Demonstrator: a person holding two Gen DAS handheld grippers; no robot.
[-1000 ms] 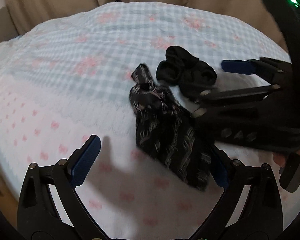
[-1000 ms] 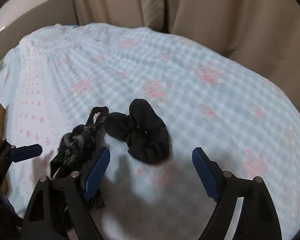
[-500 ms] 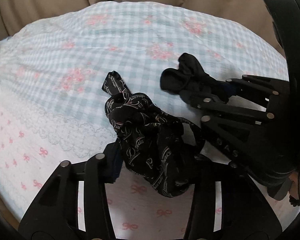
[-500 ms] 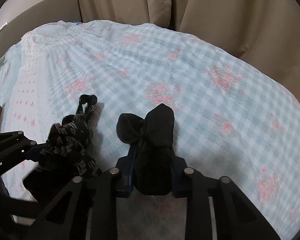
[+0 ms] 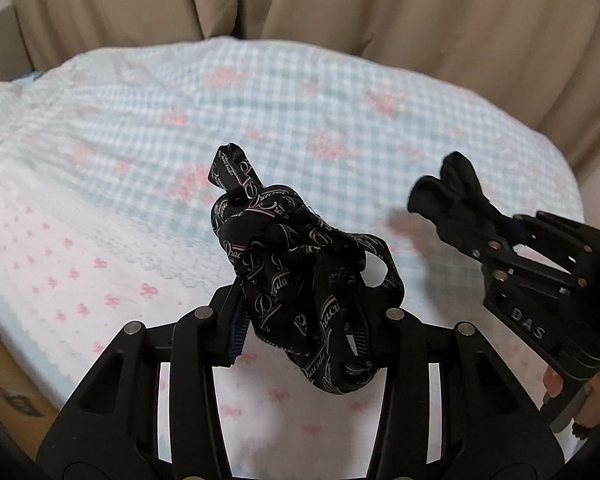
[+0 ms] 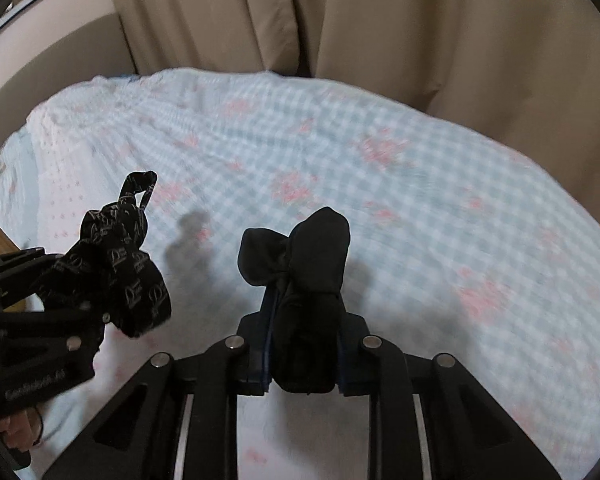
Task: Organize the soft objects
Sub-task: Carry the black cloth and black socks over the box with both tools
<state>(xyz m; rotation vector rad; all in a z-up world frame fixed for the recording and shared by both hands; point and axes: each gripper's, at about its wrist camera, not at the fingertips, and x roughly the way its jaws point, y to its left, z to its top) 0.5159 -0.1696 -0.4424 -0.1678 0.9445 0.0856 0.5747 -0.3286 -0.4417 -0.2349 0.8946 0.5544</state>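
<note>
A second ago both cloths lay side by side on the bed (image 5: 120, 168) with the jaws spread wide over them; now each has been pinched and lifted clear of the bedspread. On the left, the left gripper (image 5: 300, 312) has just closed its jaws on the patterned black cloth (image 5: 296, 276), which hangs bunched with a loop drooping below. On the right, the right gripper (image 6: 302, 344) has just closed on the plain black cloth (image 6: 304, 276), its two ends poking up. Blur hides the bedspread's detail, so whether any trailing thread touches it is unclear. With both cloths picked up, carrying them to a sorted spot likely comes next.
</note>
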